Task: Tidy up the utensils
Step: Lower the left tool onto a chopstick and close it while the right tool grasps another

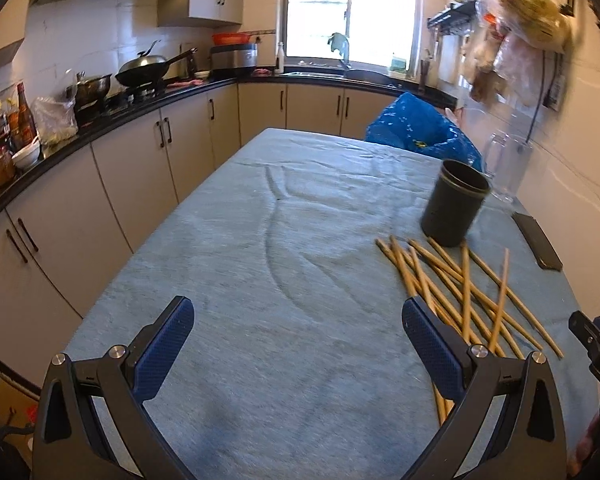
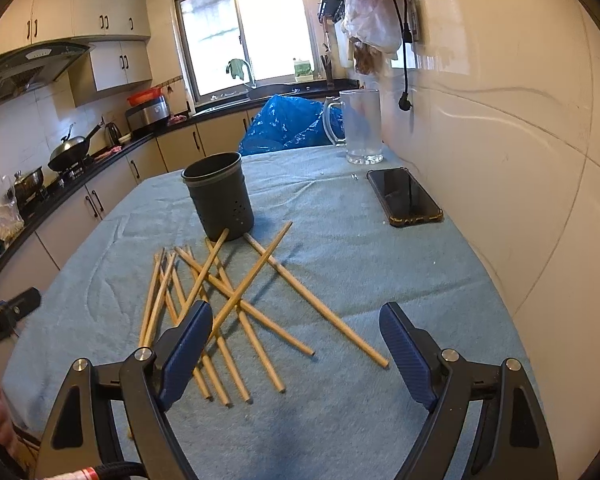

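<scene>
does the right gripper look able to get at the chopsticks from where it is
Probably yes. The right gripper is open and empty, and the chopsticks lie loose on the tablecloth just ahead of it, nothing between. The dark holder stands behind the pile, out of the way.

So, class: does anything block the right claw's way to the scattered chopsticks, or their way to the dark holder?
Nothing visible. The open right claw hangs just above the scattered wooden chopsticks, and the dark cylindrical holder stands upright, open-topped, right behind them. The black phone lies off to the side.
</scene>
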Demonstrator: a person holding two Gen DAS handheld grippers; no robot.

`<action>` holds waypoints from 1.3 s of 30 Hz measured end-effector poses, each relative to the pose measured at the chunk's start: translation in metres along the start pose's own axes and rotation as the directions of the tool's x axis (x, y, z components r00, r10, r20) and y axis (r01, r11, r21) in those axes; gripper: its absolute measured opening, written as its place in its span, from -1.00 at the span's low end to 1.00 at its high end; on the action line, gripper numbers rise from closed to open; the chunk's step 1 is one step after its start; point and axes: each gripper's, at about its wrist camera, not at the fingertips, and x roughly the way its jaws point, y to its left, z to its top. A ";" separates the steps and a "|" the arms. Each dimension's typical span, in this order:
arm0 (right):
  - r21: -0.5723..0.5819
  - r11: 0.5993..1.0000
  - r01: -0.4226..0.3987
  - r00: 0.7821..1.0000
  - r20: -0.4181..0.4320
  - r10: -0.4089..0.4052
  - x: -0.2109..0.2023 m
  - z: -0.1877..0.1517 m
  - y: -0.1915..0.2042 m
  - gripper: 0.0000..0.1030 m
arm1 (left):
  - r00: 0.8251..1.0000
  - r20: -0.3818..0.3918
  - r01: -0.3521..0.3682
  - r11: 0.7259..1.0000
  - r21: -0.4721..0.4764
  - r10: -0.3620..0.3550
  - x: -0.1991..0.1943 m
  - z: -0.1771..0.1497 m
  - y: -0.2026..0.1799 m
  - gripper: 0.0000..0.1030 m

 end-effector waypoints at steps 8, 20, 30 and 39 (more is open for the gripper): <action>0.099 0.988 -0.117 0.987 -0.102 0.127 0.047 0.019 -0.012 0.72 | 0.985 -0.115 0.129 0.992 0.006 -0.128 0.040 0.020 -0.017 0.96; 0.314 0.925 -0.216 0.938 -0.198 0.286 0.125 0.051 -0.029 0.35 | 0.896 -0.272 0.362 0.932 -0.011 -0.352 0.114 0.052 -0.098 0.37; 0.465 0.855 -0.231 0.903 -0.225 0.367 0.168 0.052 -0.040 0.15 | 0.845 -0.318 0.451 0.892 -0.011 -0.431 0.147 0.058 -0.137 0.35; 0.490 0.839 -0.236 0.899 -0.218 0.380 0.178 0.057 -0.040 0.01 | 0.836 -0.350 0.459 0.888 0.027 -0.422 0.169 0.063 -0.158 0.23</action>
